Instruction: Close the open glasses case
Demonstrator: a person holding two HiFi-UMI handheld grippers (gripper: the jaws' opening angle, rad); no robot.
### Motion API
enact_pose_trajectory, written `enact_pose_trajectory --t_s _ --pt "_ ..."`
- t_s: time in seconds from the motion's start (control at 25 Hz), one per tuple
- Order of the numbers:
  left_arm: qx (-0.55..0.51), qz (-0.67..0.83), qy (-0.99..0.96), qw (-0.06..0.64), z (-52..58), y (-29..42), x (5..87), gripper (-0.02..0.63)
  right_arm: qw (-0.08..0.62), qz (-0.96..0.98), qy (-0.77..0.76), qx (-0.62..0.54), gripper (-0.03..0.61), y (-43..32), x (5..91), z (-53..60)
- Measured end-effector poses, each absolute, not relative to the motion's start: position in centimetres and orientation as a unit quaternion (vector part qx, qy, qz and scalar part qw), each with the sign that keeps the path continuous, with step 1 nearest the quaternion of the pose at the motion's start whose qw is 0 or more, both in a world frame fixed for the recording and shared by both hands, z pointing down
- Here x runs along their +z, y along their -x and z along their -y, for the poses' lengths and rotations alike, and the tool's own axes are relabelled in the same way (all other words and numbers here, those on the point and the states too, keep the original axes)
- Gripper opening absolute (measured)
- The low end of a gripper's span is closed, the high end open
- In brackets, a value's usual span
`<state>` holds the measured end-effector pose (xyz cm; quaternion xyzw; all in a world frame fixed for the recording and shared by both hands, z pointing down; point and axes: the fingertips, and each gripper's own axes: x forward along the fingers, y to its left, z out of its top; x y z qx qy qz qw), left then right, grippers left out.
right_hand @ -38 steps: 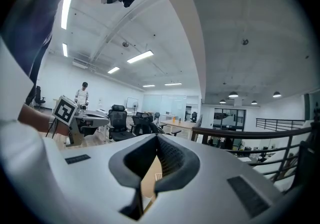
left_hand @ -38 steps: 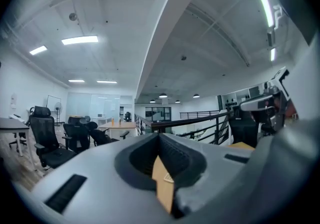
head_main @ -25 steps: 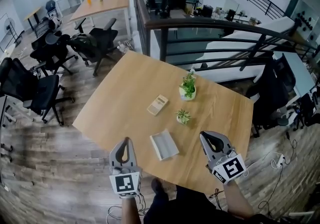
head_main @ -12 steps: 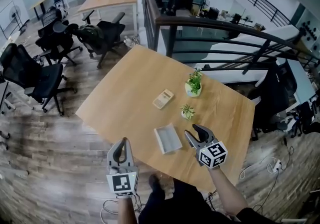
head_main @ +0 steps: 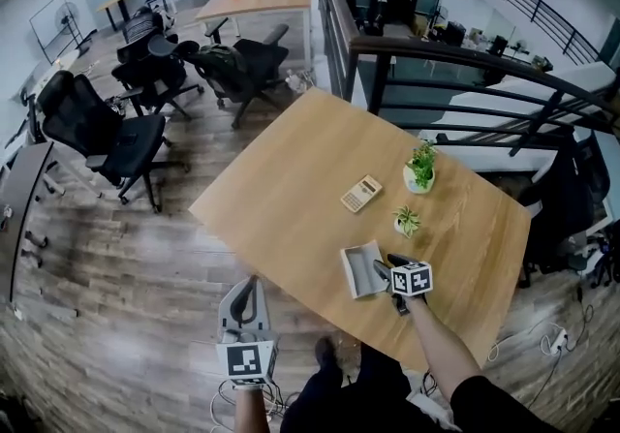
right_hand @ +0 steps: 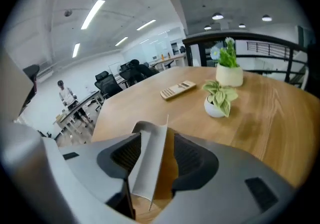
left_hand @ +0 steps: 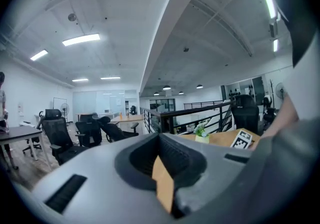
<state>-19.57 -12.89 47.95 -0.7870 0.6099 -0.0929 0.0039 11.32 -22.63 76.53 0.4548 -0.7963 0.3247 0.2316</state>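
On your wide light wooden table [head_main: 291, 179], two small potted green plants [head_main: 420, 170] and a beige calculator [head_main: 361, 194] stand beyond the open grey glasses case [head_main: 360, 269] near your edge, its raised lid between your right gripper's [head_main: 386, 267] opening jaws, while your left gripper [head_main: 248, 288] is pressed together and empty.

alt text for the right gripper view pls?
The right gripper has its jaws opening, with the raised edge of the open grey glasses case standing between them on a wooden table. Beyond lie a calculator, a small potted plant and a taller potted plant; office chairs fill the background.
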Motion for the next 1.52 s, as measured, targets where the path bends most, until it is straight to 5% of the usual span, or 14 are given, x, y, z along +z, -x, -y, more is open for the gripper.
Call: enact_pose_trajectory --t_s 0.56,0.76,1.04,1.2,1.52 --pt "-0.115 -0.614 0.781 -0.006 11.4 21.7 48.7 -0.006 0.179 0.764 -0.457 0.419 0.208 -12.0 80.0 21.7" --pt "-0.115 -0.609 0.785 -0.002 11.5 21.3 48.6 -0.005 0.199 0.776 -0.448 0.397 0.053 -11.3 80.0 21.6" --pt "-0.109 -0.607 0.787 -0.001 11.3 21.1 48.3 -0.006 0.227 0.778 -0.451 0.374 0.041 -11.6 79.9 21.3" --pt "-0.109 -0.606 0.788 -0.004 11.4 21.1 48.6 -0.005 0.320 0.786 -0.452 0.274 0.041 -11.1 79.5 21.4" --pt "-0.108 -0.603 0.790 -0.009 11.7 20.0 48.5 -0.005 0.595 0.715 -0.346 -0.123 0.041 -8.3 78.1 20.8"
